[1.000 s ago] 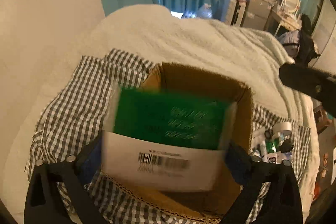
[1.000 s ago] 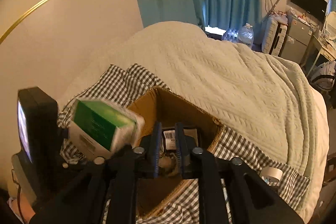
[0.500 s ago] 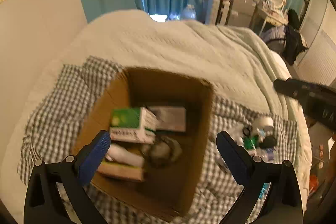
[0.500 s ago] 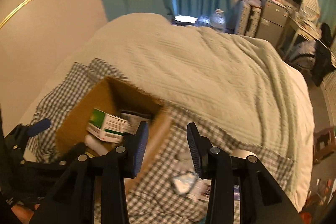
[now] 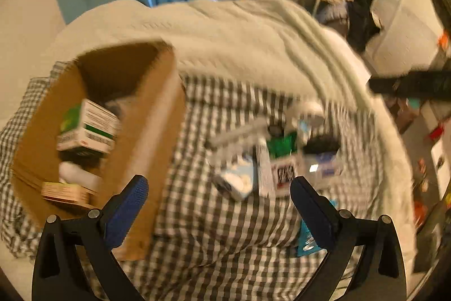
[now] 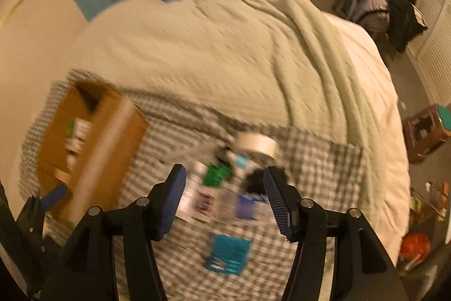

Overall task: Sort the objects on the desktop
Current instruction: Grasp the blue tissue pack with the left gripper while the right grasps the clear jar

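Left wrist view first: at the far left we see the carton (image 5: 157, 117) standing open on the checked cloth (image 5: 208, 219), with a green-and-white box (image 5: 90, 129) lying tilted on top of a white tube (image 5: 76, 174) and a flat tan pack (image 5: 64, 192) inside it. Our left gripper (image 5: 215, 189) hangs over the cloth with its jaws spread wide and nothing between them. Right of the carton, a blurred heap of small items (image 5: 276, 157) lies on the cloth, among them a green packet (image 5: 282, 144), a tape roll (image 5: 310, 110) and a dark lump we cannot identify. At the right edge a black bar (image 5: 408, 85) crosses the frame. Right wrist view: the carton (image 6: 104, 148) sits at the left, then our right gripper (image 6: 224, 189), its jaws opening and empty, poised above the same heap (image 6: 225, 188), with the tape roll (image 6: 258, 145) just beyond it and a teal packet (image 6: 229, 253) lying nearer on the cloth (image 6: 318, 168). A pale blanket (image 6: 225, 55) covers the bed behind.
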